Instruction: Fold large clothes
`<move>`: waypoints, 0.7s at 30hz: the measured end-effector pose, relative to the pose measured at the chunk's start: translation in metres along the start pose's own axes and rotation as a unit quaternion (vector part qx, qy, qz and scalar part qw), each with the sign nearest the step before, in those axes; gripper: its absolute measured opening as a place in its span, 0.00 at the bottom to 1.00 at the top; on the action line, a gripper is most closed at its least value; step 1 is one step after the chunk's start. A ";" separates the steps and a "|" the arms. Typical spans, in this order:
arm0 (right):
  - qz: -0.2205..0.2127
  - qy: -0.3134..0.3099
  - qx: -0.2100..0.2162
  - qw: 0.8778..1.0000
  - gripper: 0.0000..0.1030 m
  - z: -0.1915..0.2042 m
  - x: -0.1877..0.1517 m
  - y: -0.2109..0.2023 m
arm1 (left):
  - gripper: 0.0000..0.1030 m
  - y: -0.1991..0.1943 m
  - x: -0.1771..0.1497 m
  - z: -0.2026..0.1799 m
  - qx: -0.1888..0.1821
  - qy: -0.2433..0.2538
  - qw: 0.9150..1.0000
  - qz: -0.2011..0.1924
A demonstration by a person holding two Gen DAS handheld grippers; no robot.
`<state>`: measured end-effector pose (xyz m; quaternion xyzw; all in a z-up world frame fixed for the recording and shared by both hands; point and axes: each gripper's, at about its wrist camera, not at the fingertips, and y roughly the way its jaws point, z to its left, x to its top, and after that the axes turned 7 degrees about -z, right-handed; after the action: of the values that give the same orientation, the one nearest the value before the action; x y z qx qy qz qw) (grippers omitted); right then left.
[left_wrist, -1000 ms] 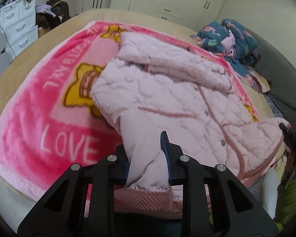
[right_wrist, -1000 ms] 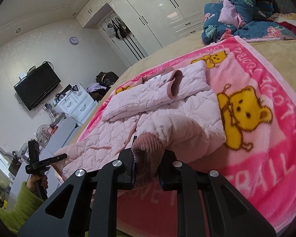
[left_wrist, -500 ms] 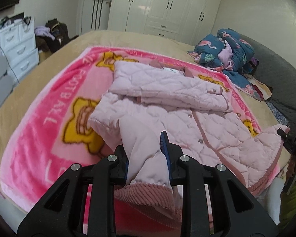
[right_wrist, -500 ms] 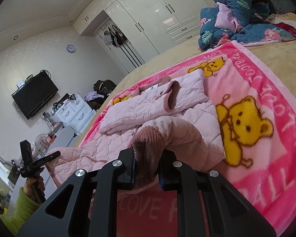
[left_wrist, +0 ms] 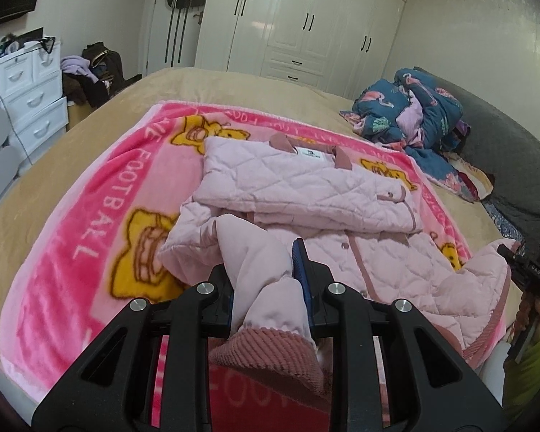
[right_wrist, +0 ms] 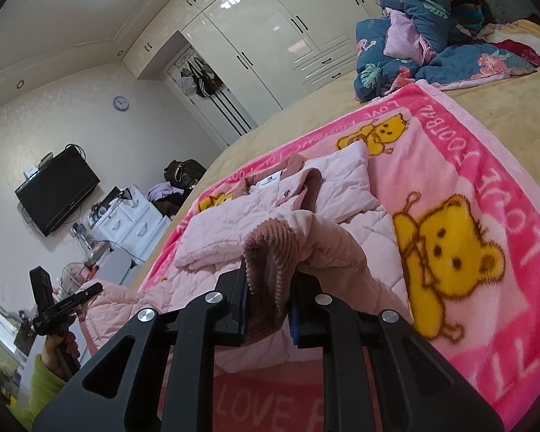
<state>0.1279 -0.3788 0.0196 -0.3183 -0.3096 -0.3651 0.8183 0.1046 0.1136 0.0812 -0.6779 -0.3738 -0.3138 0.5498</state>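
Since the earlier frame both tongs had risen, lifting the sleeves higher off the blanket (left_wrist: 90, 194). The left gripper (left_wrist: 266, 270) was clamped narrowly on one puffy sleeve just above its ribbed corduroy cuff (left_wrist: 270, 352); the right gripper (right_wrist: 268, 288) was pinched tight on the other ribbed cuff (right_wrist: 270, 252). The pink quilted jacket (left_wrist: 306, 187) lay partly folded on the fleecy bear-print blanket, directly ahead of both tongs.

Collar label (left_wrist: 312, 153) print too small to read, person's sleeve (right_wrist: 41, 392) cut off by frame edge
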 end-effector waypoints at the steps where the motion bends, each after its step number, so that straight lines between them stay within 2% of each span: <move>1: -0.001 -0.001 -0.001 1.000 0.15 0.000 0.002 0.001 | 0.17 0.001 0.003 0.000 -0.001 0.000 1.000 -0.001; 21: -0.052 -0.023 0.015 0.998 0.15 0.022 0.070 0.031 | 0.17 0.027 0.071 0.009 0.000 -0.023 0.999 -0.033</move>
<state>0.1843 -0.3742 0.0751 -0.2982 -0.3501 -0.3951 0.7952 0.1649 0.1307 0.1248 -0.6721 -0.4083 -0.3165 0.5304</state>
